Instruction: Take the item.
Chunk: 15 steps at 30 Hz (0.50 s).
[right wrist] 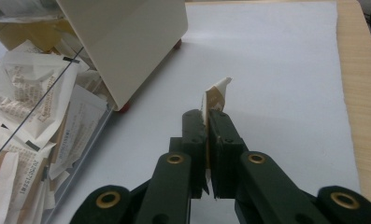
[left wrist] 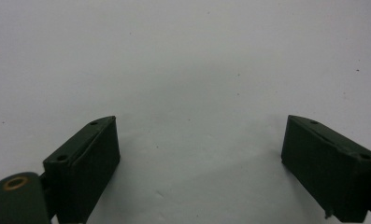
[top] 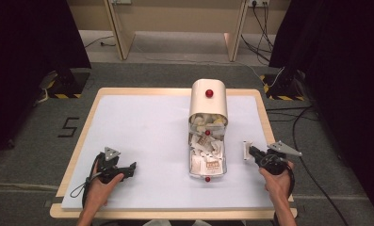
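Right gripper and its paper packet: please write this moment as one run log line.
right gripper: shut on small white-and-brown paper packet | left gripper: open, over white table mat | clear bin of packets: lid raised

right gripper (top: 250, 151) holds a sachet (top: 246, 150) beside the container (top: 208, 101)

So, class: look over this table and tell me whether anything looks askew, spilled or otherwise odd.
The cream box has its clear tray pulled out, crammed with a jumble of paper sachets lying at all angles. One sachet is outside it, pinched in the right claw and crumpled at its tip.
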Motion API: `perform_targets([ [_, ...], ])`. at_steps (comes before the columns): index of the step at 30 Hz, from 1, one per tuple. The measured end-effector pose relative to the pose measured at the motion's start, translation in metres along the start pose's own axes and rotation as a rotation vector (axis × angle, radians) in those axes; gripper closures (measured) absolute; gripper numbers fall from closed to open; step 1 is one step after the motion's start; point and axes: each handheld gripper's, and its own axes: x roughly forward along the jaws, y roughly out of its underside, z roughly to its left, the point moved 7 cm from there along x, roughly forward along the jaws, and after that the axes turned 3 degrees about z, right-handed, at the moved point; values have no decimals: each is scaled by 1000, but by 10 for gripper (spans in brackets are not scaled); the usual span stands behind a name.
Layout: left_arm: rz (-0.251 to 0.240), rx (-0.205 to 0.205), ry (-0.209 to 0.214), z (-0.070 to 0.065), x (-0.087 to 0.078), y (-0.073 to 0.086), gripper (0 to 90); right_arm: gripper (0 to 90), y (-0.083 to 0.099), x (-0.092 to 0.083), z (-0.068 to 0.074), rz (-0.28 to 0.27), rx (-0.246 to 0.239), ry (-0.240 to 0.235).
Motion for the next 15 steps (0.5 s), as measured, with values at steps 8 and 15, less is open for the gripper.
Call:
perform_targets([
  [8, 0, 0, -1, 0, 0, 0, 106, 863, 2, 2, -1, 9, 5, 3],
  [15, 2, 2, -1, 0, 0, 0, 106, 862, 4, 4, -3, 24, -3, 9],
])
